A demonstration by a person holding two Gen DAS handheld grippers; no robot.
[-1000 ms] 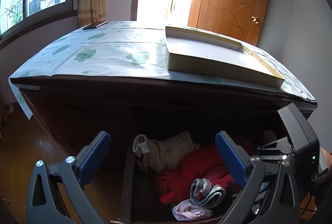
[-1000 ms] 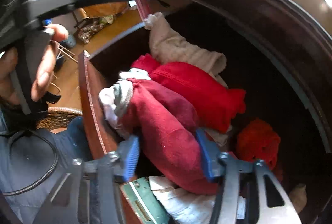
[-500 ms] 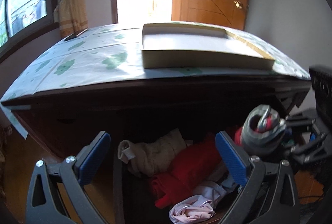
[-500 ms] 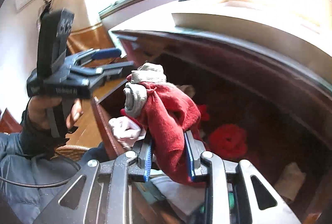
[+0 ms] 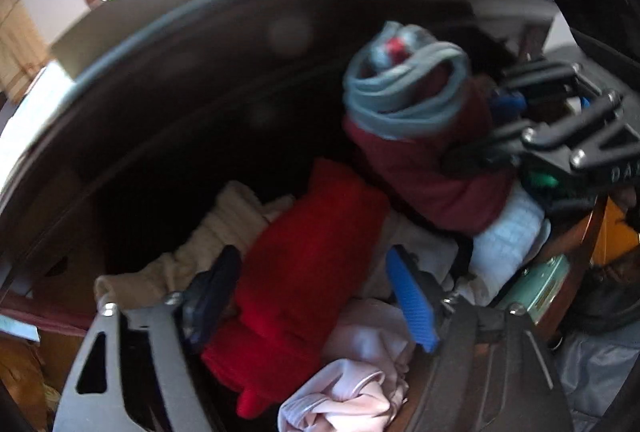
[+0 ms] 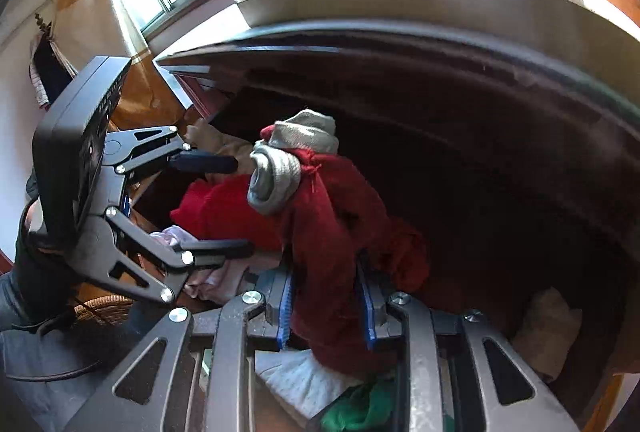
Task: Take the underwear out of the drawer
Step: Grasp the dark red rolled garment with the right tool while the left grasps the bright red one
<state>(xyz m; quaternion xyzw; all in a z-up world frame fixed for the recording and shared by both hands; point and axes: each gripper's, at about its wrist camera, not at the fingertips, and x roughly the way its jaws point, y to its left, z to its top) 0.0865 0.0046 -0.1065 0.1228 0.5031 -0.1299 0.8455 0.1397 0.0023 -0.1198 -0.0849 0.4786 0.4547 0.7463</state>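
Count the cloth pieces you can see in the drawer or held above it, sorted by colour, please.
Dark red with grey band, held by the right hand-held gripper: 1
Bright red: 1
Beige: 1
Pink: 1
White: 1
Total: 5
Pieces deeper in the drawer are too dark to count.

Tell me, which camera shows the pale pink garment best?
The left wrist view: the pink garment lies crumpled and unobstructed at the drawer's front. The right wrist view shows only slivers of it behind the left gripper.

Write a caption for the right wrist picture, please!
Right gripper lifts dark red underwear from the drawer while the left gripper reaches in.
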